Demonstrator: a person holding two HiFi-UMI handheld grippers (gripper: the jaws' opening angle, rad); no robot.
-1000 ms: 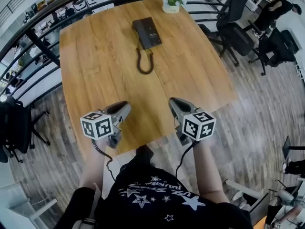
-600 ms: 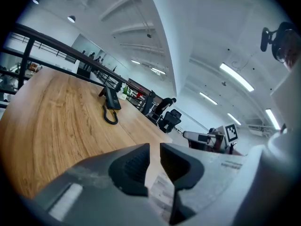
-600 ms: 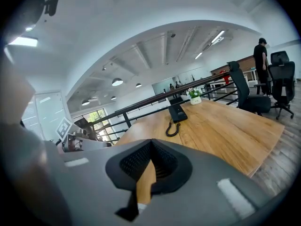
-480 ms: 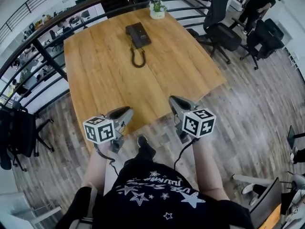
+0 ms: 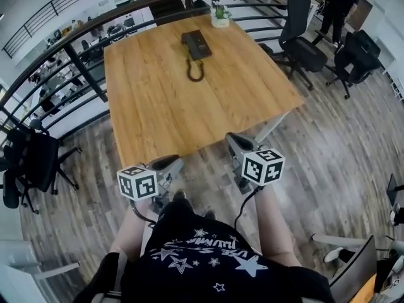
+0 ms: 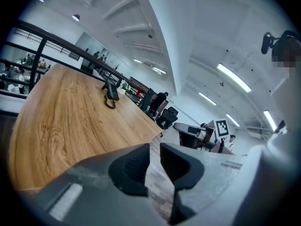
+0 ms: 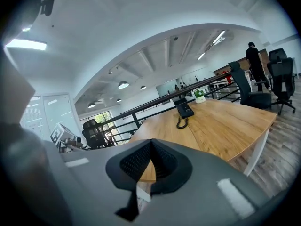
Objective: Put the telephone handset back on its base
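A black telephone lies at the far end of the wooden table, its coiled cord looped in front of it. The handset seems to lie along the base; it is too small to be sure. The telephone also shows far off in the right gripper view, and tiny as the telephone in the left gripper view. My left gripper hangs over the floor just off the table's near edge, jaws a narrow slit apart and empty. My right gripper is beside it, shut and empty.
A small potted plant stands behind the telephone. A black railing curves round the table's far and left sides. Office chairs stand to the right, another chair to the left. A person stands far right.
The view has backed away from the table. Both grippers were over the table's near edge and now hang over the wooden floor short of it. The telephone has not moved.
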